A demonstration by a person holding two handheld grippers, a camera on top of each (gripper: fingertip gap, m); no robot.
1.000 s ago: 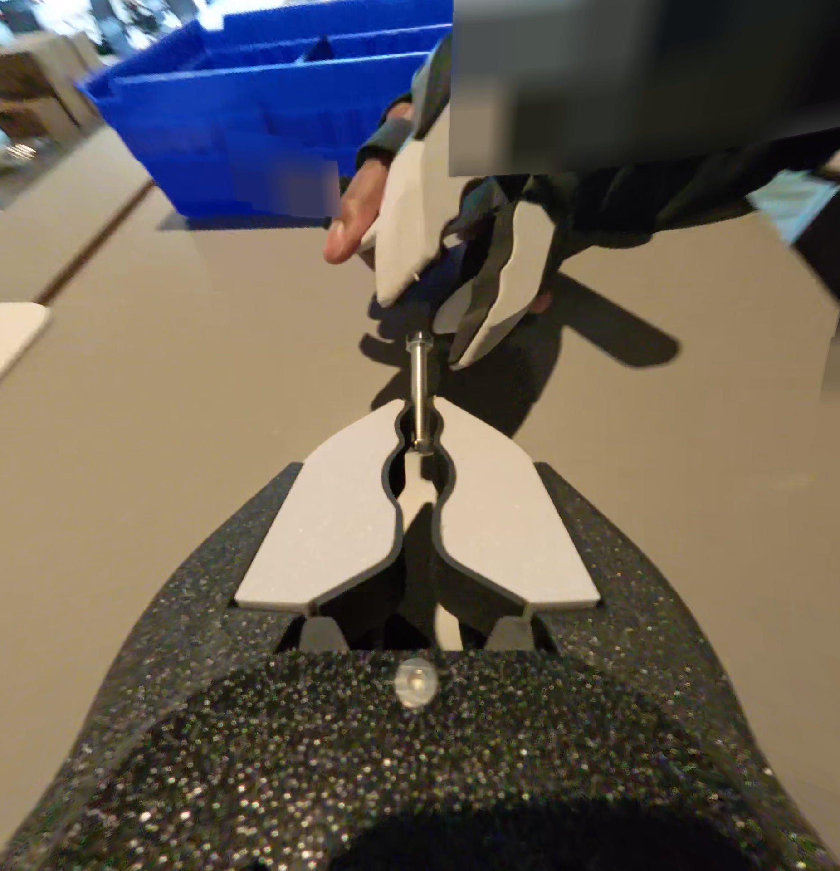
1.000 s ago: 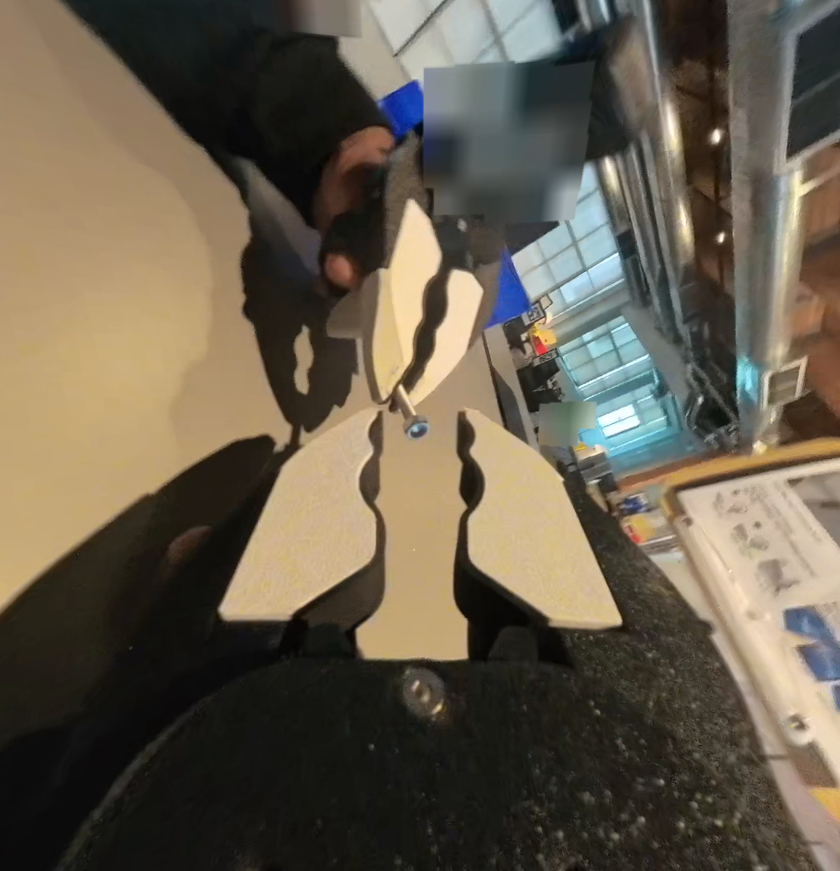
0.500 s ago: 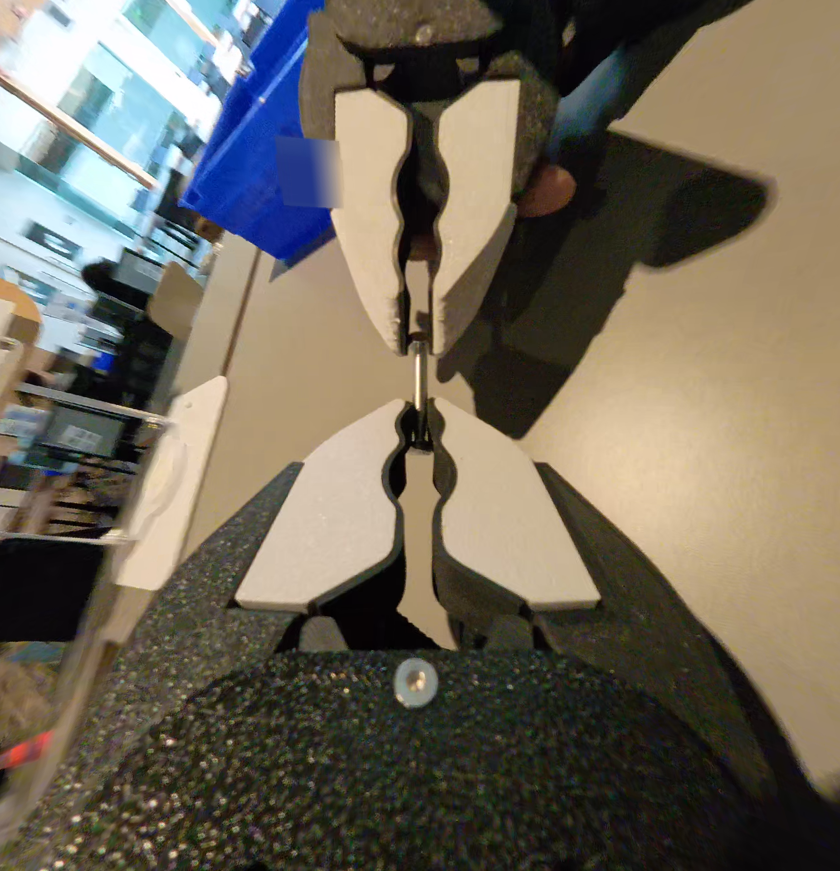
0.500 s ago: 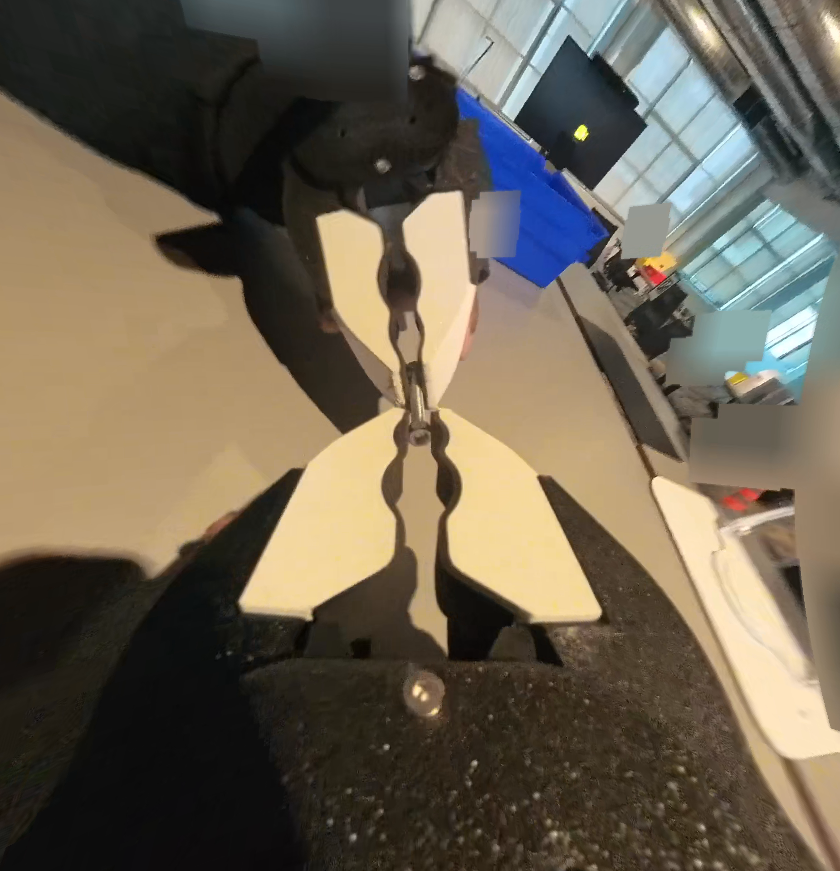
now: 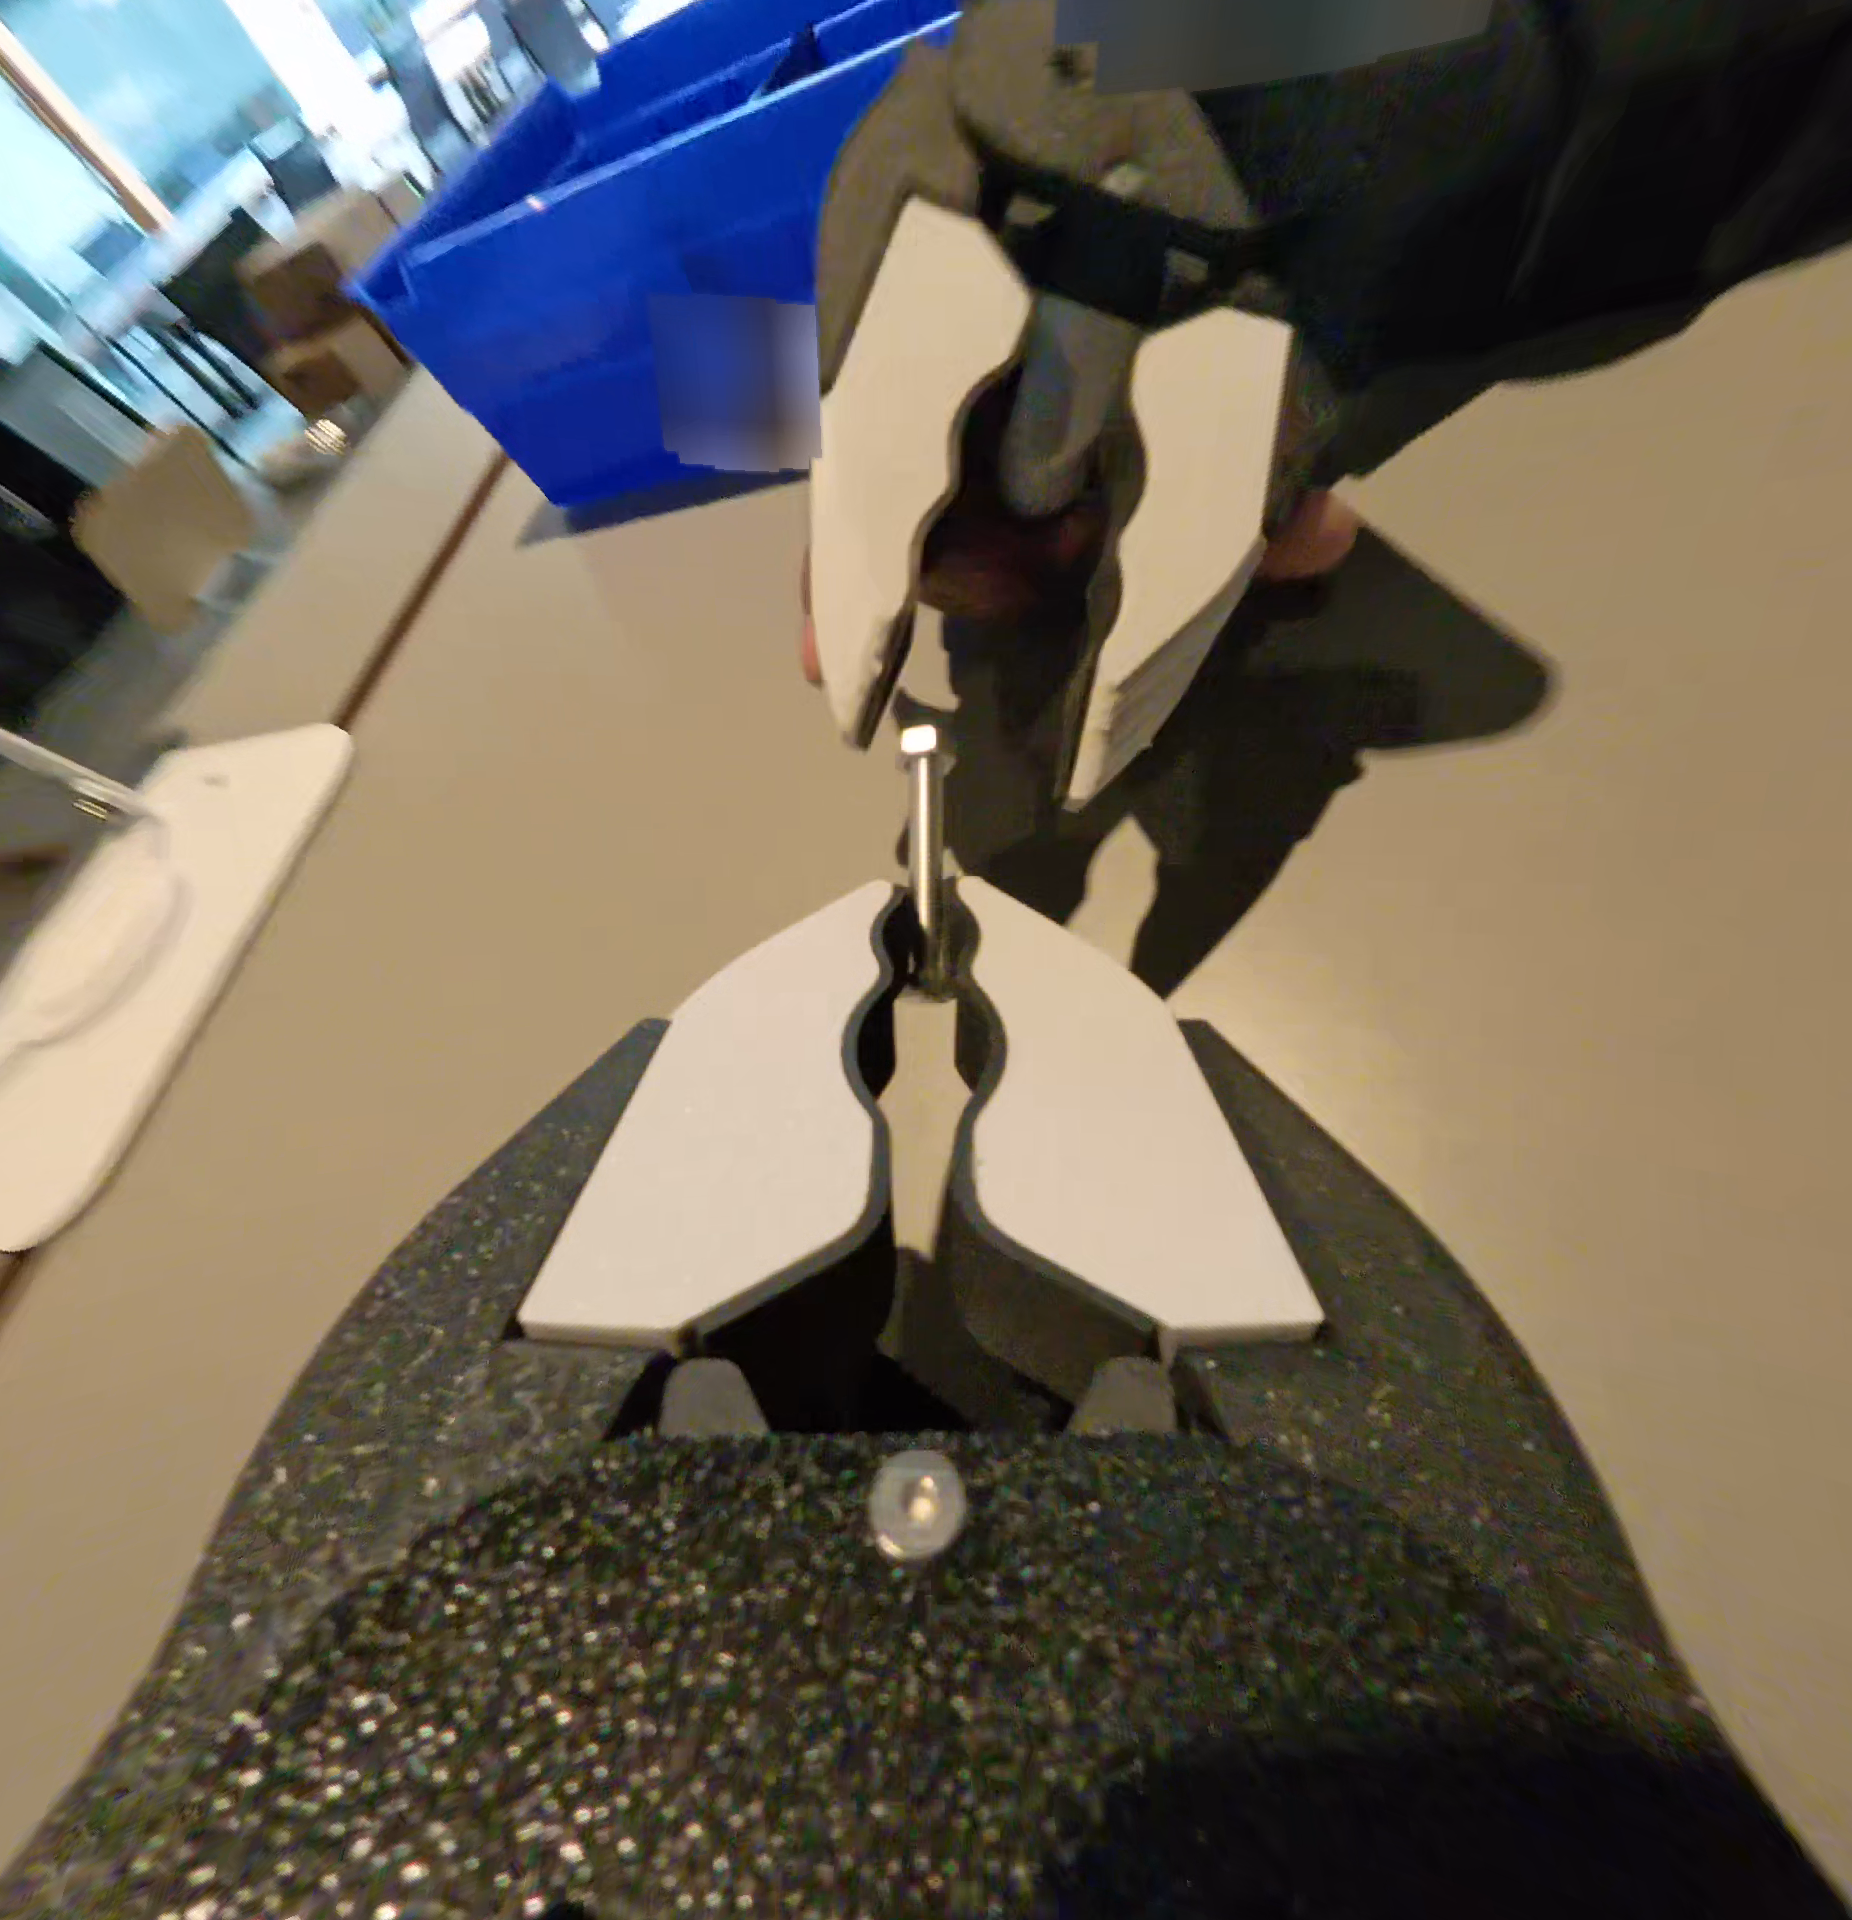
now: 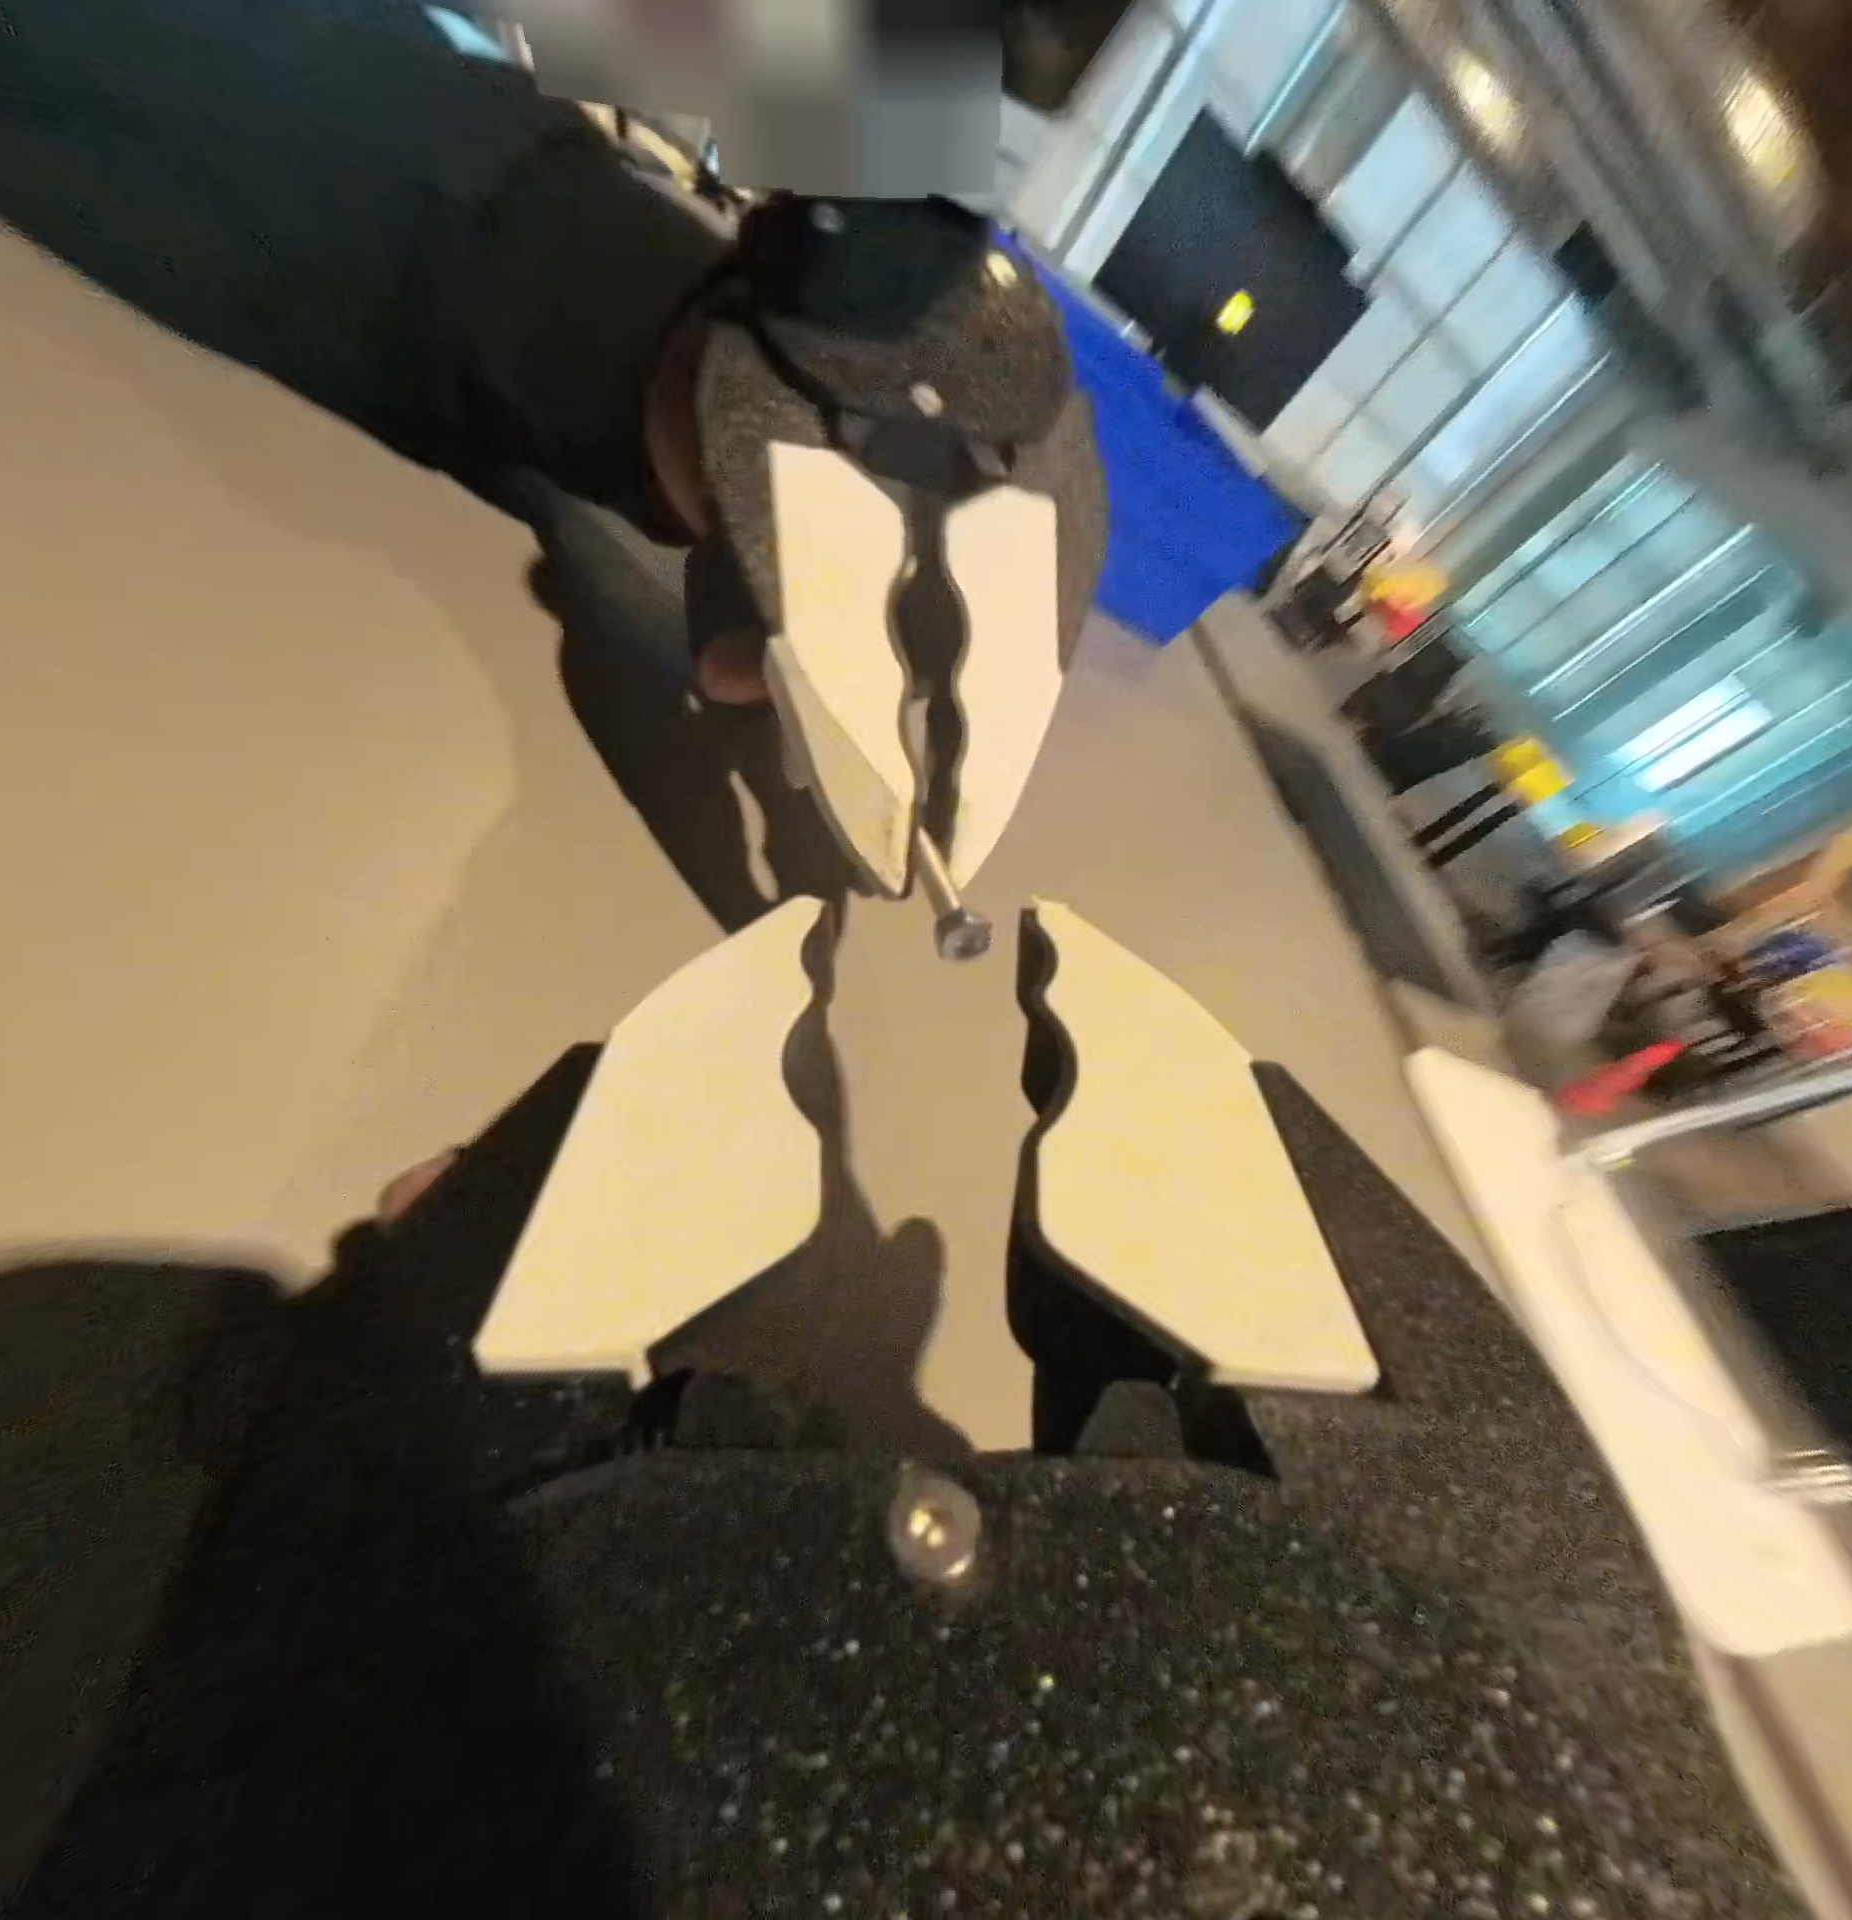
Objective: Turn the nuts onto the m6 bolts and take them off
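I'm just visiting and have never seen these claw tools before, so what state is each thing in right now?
left claw: shut on the bolt's end.
right claw: open, holding nothing.
bolt: held in the air above the table, pointing at the right claw.
nut: sitting on the bolt's far end.
blue bin: resting on the table.

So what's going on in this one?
A person holds a claw in each hand over a tan table. The left claw is shut on a slim metal bolt, gripping one end. The other end, with a small hex piece, probably the nut, points at the right claw. The right claw is open just around that end, not gripping it.
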